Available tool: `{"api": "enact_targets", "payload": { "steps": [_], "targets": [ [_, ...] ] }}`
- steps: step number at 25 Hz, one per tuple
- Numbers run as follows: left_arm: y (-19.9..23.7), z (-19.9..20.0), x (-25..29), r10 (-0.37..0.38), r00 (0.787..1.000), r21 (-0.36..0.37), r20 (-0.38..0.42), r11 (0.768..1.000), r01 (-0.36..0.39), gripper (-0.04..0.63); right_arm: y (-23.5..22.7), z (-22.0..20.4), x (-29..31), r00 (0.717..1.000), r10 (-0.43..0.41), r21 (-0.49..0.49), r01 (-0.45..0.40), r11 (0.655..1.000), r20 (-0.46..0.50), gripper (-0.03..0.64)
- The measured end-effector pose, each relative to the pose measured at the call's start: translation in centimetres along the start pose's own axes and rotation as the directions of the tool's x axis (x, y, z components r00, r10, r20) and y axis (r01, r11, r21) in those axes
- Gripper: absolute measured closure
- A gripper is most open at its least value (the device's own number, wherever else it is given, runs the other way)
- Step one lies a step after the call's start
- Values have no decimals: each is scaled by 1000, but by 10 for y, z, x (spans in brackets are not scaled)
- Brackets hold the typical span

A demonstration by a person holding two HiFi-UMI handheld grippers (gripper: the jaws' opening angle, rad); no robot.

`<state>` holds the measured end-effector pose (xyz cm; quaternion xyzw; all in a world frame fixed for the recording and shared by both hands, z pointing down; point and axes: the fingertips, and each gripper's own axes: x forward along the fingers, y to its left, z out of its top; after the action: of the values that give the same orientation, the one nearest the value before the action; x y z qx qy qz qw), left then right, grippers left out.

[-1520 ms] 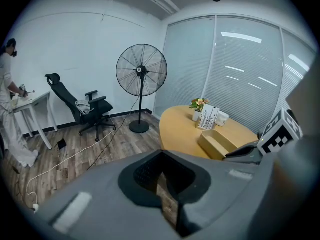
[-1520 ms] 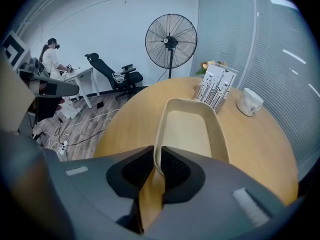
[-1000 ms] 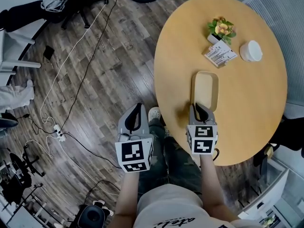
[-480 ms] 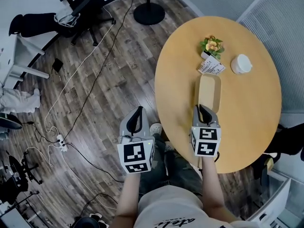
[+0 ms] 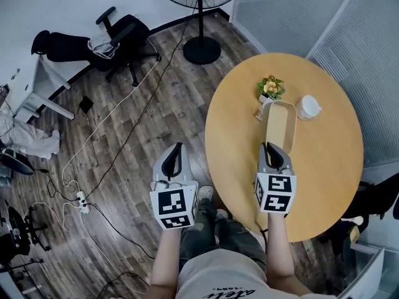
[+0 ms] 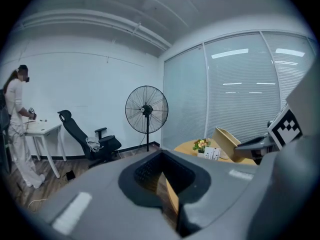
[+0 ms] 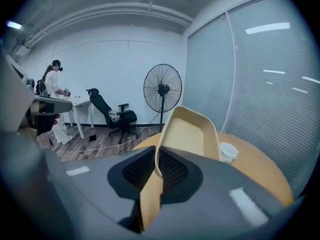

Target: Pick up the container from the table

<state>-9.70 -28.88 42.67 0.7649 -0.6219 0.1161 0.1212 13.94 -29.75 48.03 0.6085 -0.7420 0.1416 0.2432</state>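
A shallow beige container with rounded corners hangs tilted above the round wooden table. My right gripper is shut on its near rim. In the right gripper view the container rises away from the right gripper, whose dark pads pinch the thin wall. My left gripper is over the floor left of the table, shut, holding nothing. The left gripper view shows the left gripper with its jaws together, and the lifted container at the right.
A small potted plant, a white card and a white cup stand at the table's far side. A floor fan, an office chair, a white desk and loose cables occupy the wooden floor. A person stands by the desk.
The right gripper has raised the container off the table and carried it farther away, its far end tipping up. The left gripper stayed beside it over the floor.
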Motion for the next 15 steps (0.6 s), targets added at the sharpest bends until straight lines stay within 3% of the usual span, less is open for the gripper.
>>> {"api": "enact_targets", "payload": {
  "steps": [15],
  "targets": [
    [10, 89, -29, 50, 976, 26, 210, 998, -56, 595, -16, 84, -40, 976, -27, -22, 33, 999, 218, 566]
  ]
}}
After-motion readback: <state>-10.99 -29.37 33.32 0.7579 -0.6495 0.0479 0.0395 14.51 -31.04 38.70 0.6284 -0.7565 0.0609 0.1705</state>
